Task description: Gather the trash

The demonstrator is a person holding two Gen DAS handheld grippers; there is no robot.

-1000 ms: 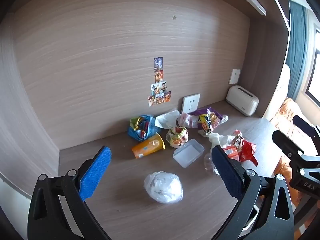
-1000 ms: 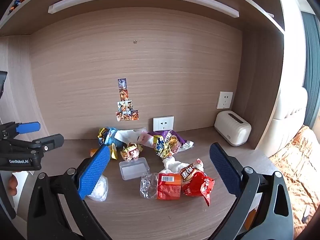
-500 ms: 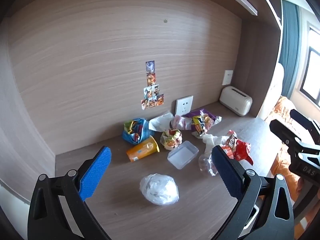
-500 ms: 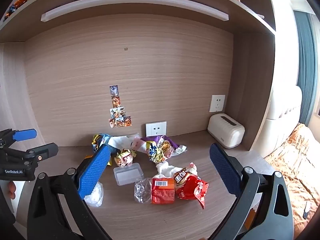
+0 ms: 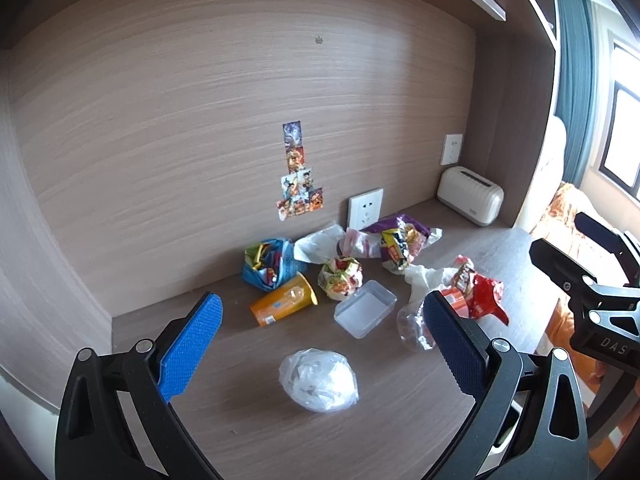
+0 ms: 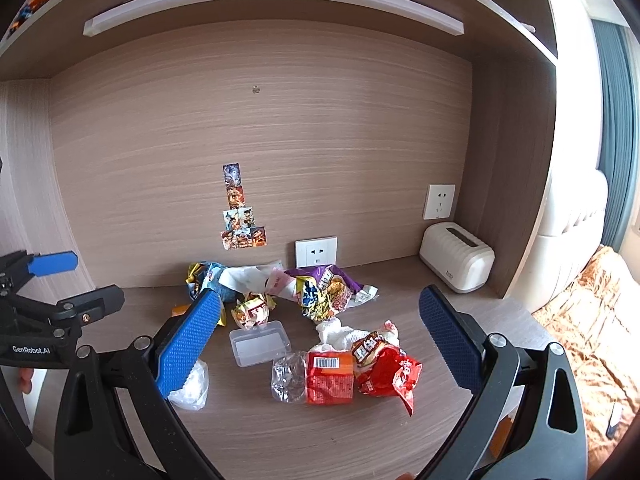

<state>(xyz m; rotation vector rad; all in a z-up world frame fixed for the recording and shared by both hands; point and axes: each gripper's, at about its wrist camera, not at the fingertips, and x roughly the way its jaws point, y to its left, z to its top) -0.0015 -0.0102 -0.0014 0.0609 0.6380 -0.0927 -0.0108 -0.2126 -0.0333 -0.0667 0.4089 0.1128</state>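
Trash lies scattered on the wooden desk (image 5: 248, 432). A crumpled clear plastic bag (image 5: 319, 379) lies nearest my left gripper (image 5: 320, 344), which is open and empty above it. Behind lie an orange cup (image 5: 283, 305) on its side, a clear plastic box (image 5: 365, 313), a blue wrapper (image 5: 267, 264) and a purple snack bag (image 5: 401, 239). My right gripper (image 6: 320, 340) is open and empty above the desk. Below it lie a red wrapper (image 6: 386, 368), an orange packet (image 6: 329, 378), white tissue (image 6: 340, 332) and the box (image 6: 259, 342).
A white toaster-like appliance (image 6: 457, 262) stands at the back right corner. Wall sockets (image 6: 316, 251) and stickers (image 6: 240, 216) are on the back panel. A shelf with a light bar (image 6: 272, 4) runs overhead. An orange-covered bed (image 6: 588, 320) lies to the right.
Both grippers have drawn back and up a little from the desk, so the trash looks slightly smaller and lower in both views. Nothing was taken hold of.
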